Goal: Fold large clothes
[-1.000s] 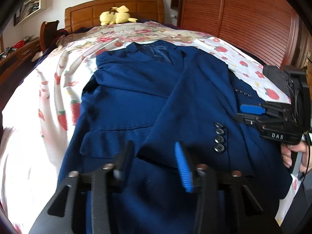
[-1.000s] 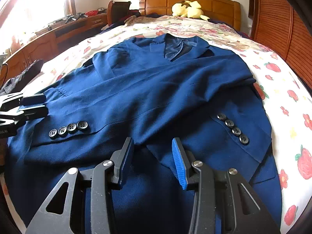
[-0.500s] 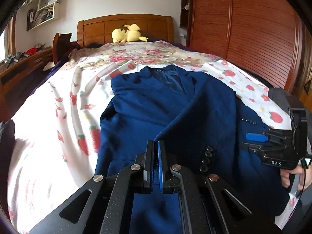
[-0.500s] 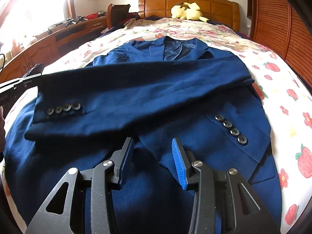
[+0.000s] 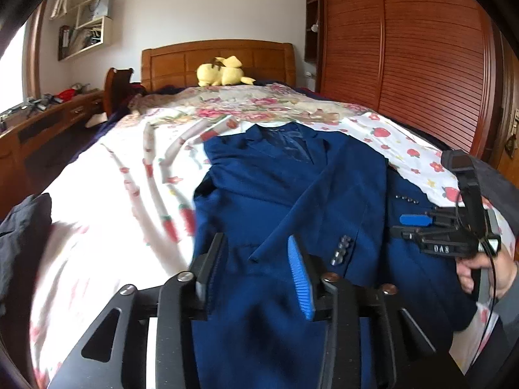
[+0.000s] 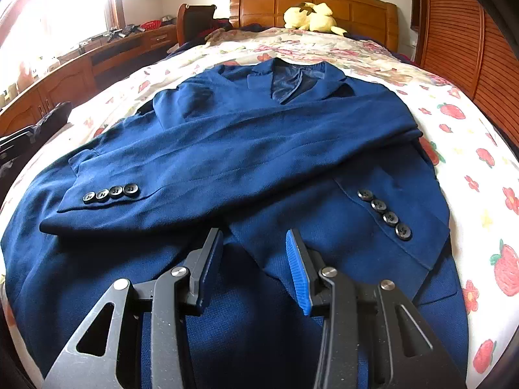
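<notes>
While sleeves cross, blue jacket [image 6: 246, 149] covers bed [image 6: 470, 149].

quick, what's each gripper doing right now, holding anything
left gripper: open, its fingers have just been opening, nothing between them, blue jacket lies beyond.
right gripper: open, empty, over the jacket.

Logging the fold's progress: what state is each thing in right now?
Blue jacket: face up on the bed, both sleeves folded across its front.
Left gripper: open, jaws just opened, nothing between them.
Right gripper: open, over the jacket's hem, holding nothing.
Plush toy: lying by the headboard.
</notes>
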A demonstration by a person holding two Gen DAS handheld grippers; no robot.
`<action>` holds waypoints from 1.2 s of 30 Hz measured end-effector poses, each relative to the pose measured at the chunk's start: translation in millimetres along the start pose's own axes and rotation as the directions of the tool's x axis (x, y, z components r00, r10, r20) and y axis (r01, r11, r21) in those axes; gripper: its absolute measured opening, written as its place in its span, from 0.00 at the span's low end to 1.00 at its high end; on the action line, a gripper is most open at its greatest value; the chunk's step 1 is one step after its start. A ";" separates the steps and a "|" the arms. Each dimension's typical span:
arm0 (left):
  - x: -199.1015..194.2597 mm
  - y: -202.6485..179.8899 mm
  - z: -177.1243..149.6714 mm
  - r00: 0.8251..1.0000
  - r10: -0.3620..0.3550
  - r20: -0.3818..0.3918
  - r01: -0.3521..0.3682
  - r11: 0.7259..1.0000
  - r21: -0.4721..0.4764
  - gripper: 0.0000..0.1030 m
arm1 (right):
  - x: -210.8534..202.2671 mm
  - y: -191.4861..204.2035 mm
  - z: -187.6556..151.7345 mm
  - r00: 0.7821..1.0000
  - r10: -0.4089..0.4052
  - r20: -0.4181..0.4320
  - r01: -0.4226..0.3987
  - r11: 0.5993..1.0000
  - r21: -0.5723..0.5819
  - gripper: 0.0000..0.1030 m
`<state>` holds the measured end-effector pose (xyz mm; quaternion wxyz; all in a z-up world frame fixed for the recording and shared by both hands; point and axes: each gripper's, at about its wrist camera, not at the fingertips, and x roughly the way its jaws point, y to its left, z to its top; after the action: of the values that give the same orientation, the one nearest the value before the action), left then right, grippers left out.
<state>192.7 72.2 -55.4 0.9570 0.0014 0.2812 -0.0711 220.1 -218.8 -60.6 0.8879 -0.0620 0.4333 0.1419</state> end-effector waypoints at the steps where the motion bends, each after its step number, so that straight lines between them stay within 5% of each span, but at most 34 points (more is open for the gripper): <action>1: -5.7 2.2 -4.9 1.000 0.004 0.001 -0.004 1.000 -0.004 0.43 | 0.8 0.2 0.1 1.000 -0.003 -0.003 0.003 1.000 -0.002 0.40; 15: -47.7 19.2 -46.5 0.999 0.021 -0.030 -0.022 0.999 -0.043 0.45 | -22.2 -12.5 -1.6 0.999 -0.024 -0.036 0.026 0.998 0.051 0.40; 27: -58.7 32.5 -53.7 0.998 -0.009 -0.056 0.008 1.000 -0.022 0.45 | -103.7 -86.6 -64.3 0.965 -0.226 -0.134 0.244 0.960 0.138 0.40; 36: -59.6 30.2 -63.2 0.996 -0.006 -0.093 0.006 1.000 0.001 0.45 | -114.9 -114.2 -82.3 0.962 -0.200 -0.186 0.244 0.935 0.257 0.40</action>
<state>113.3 112.8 -77.6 0.9426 0.0044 0.3256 -0.0738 126.1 -369.4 -22.5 0.8611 0.0036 0.5077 -0.0269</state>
